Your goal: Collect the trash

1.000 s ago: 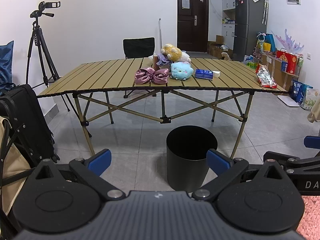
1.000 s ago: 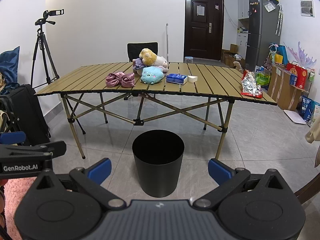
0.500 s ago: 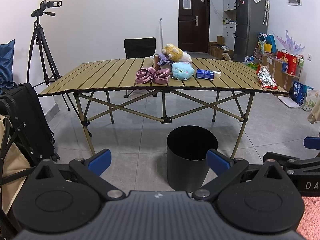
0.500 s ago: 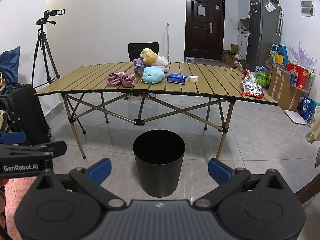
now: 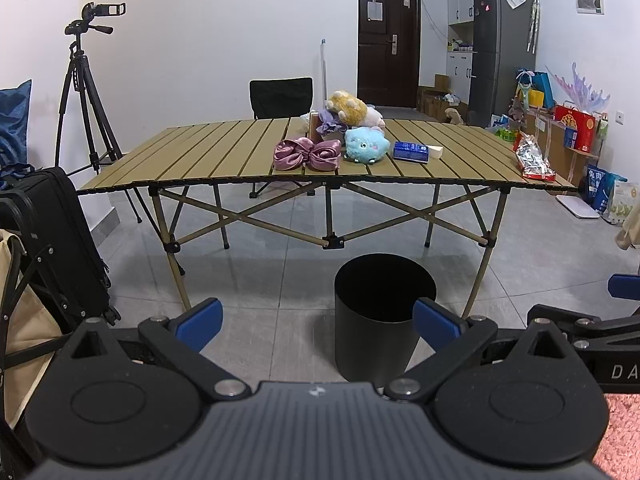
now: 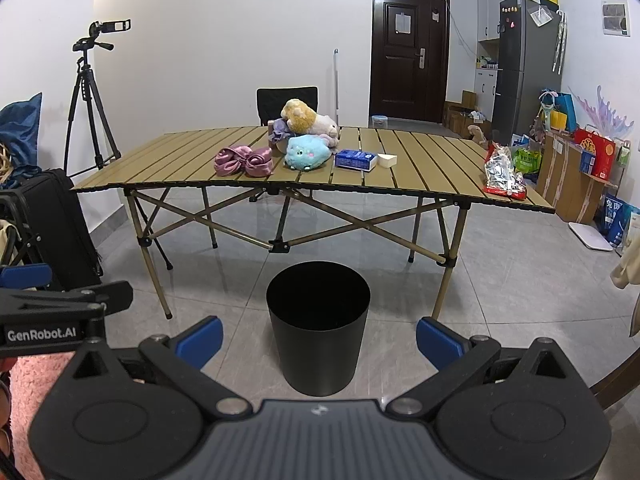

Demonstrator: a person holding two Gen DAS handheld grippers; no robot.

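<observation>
Well, both my claws, left [image 5: 316, 320] and right [image 6: 318, 334], gape wide and empty, well back from the table [image 6: 400, 182]. The foil wrapper [image 6: 502, 174] lies at its right edge, the bin [image 6: 318, 320] below. I'd approach level, pinching the wrapper's crumpled middle.

Home (fridge [image 5: 505, 40], plush toys [image 6: 308, 152], door [image 6: 408, 52]).
</observation>
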